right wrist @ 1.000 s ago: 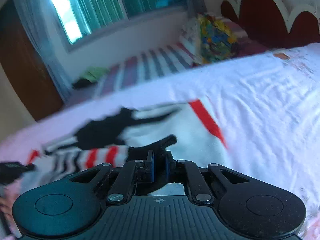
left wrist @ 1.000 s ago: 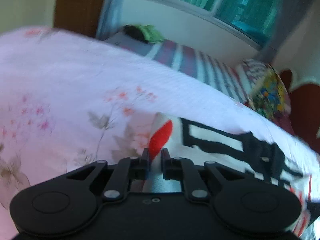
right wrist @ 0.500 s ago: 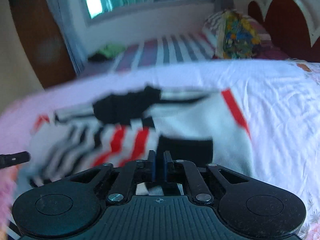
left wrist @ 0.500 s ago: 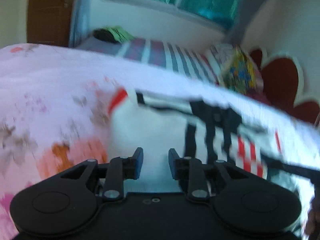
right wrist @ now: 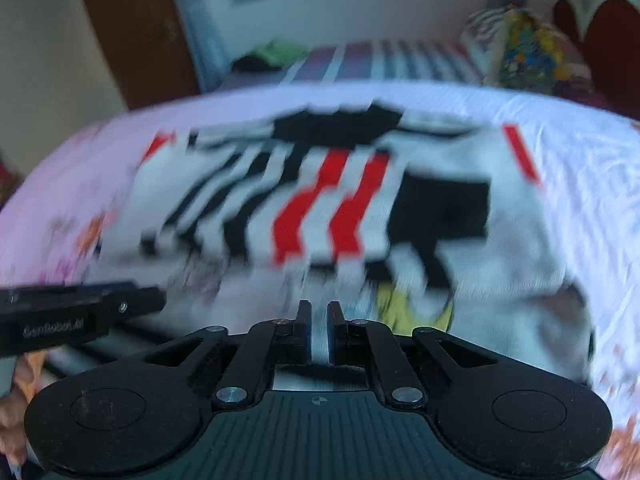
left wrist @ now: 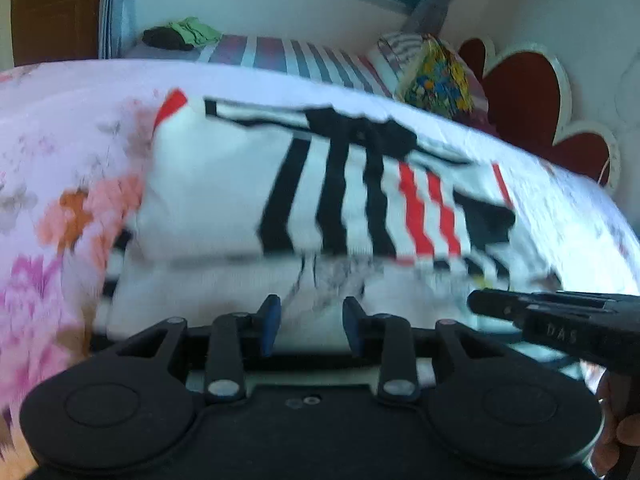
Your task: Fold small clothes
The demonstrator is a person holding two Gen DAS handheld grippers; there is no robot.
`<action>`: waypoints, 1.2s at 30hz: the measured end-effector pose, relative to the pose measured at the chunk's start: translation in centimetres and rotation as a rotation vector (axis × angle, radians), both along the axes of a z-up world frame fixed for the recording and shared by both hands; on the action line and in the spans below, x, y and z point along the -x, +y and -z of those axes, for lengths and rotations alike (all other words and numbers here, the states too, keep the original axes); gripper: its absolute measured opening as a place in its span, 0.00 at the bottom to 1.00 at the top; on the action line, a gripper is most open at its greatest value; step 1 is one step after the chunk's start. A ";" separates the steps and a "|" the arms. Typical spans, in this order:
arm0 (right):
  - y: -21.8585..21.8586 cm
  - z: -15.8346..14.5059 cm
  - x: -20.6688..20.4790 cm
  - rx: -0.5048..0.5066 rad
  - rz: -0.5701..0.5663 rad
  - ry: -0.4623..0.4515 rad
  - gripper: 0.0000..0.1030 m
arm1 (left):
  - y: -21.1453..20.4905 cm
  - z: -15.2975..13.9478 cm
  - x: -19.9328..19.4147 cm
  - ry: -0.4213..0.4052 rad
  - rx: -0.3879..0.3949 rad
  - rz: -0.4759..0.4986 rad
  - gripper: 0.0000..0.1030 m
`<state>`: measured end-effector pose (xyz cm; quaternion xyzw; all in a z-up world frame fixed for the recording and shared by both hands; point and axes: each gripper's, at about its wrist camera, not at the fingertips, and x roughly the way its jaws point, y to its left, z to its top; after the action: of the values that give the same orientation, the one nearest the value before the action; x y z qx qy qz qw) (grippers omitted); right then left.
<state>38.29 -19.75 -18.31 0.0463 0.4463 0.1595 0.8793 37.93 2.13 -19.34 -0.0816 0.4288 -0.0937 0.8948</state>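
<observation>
- White shirt with black and red stripes lies spread on the bed, collar toward the far edge, and its near part looks doubled over the lower half
- A second ago the left tongs pinched a red-trimmed corner of it; now their jaws stand wide with nothing between them, so that corner has been let go
- The right tongs held cloth half a second ago; now the jaws stand narrow, a slim gap between them, and whether cloth is still caught there I cannot tell through the blur
- Both tongs have drawn back to the near hem, close to each other, each showing in the other's view
- I judge one fold as just laid down and released, with further folds still to come
- Red trims mark the shirt's left and right edges, and the folded edge runs across just ahead of both tongs
- Bare bedding lies open on both sides of the shirt, so there is room to swing a side inward
- A striped mattress and a patterned pillow sit well beyond the far edge, out of the way
</observation>
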 end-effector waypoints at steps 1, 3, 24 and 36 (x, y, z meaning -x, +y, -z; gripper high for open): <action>-0.3 0.7 0.7 0.024 -0.009 0.013 0.06 | 0.4 0.7 0.7 0.014 -0.017 -0.010 0.32; -1.4 1.9 1.9 0.083 -0.015 0.009 0.06 | 1.8 1.7 2.2 0.012 -0.026 -0.018 0.26; -3.1 1.9 11.1 0.050 -0.144 -0.011 0.06 | -3.3 1.7 10.4 0.033 -0.034 -0.047 0.28; -4.0 -0.3 17.0 -0.002 -0.107 -0.033 0.06 | -2.4 -0.1 16.0 0.062 -0.041 -0.093 0.37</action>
<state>21.33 -23.74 -18.04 0.0209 0.4335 0.2075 0.8767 21.95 -0.29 -19.26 -0.0858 0.4539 -0.0407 0.8860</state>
